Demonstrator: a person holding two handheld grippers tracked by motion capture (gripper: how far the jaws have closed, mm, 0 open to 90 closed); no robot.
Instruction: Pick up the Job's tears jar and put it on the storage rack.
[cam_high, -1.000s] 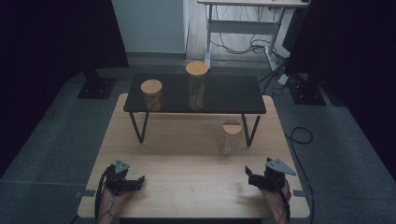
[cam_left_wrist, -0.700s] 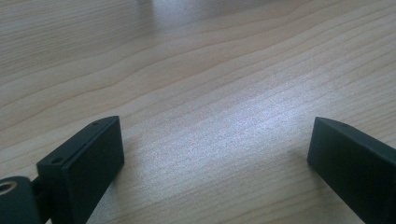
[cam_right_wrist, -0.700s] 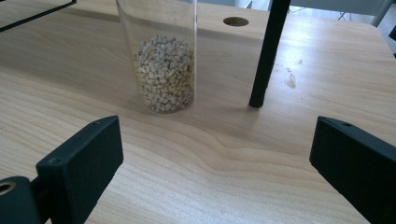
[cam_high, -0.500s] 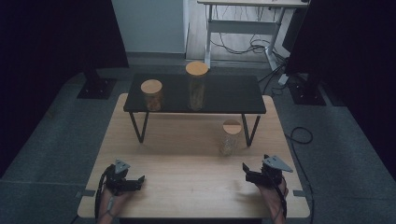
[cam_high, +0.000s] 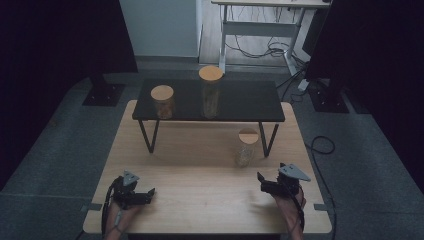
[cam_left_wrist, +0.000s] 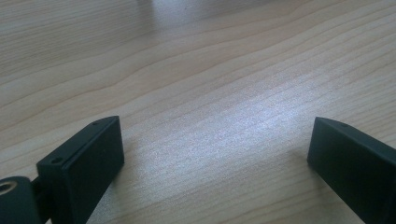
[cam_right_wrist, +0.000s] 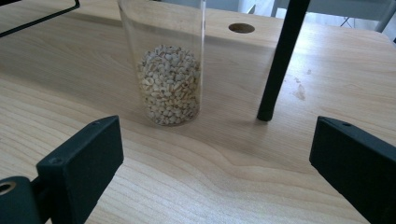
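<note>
**Jar on the table waiting to be picked up**

The right gripper (cam_high: 264, 183) is hovering near the front edge of the wooden table (cam_high: 200, 195), its jaws standing wide apart and holding nothing. It is pointing at the small jar (cam_right_wrist: 168, 70), a clear glass jar part-filled with pale grains, standing upright on the table just beside the front right leg (cam_right_wrist: 280, 60) of the black shelf (cam_high: 235, 102). In the high view the jar (cam_high: 245, 148) is lying ahead of the right gripper, apart from it, with its wooden lid on.

The left gripper (cam_high: 145, 196) is resting low over bare wood at the front left, jaws also spread and empty.

Two more lidded jars are already standing on the shelf: a short one (cam_high: 163, 101) and a tall one (cam_high: 211, 92).

Judging by this, nothing is gripped yet; the reach, the grasp and any move of the small jar are all left to do.
</note>
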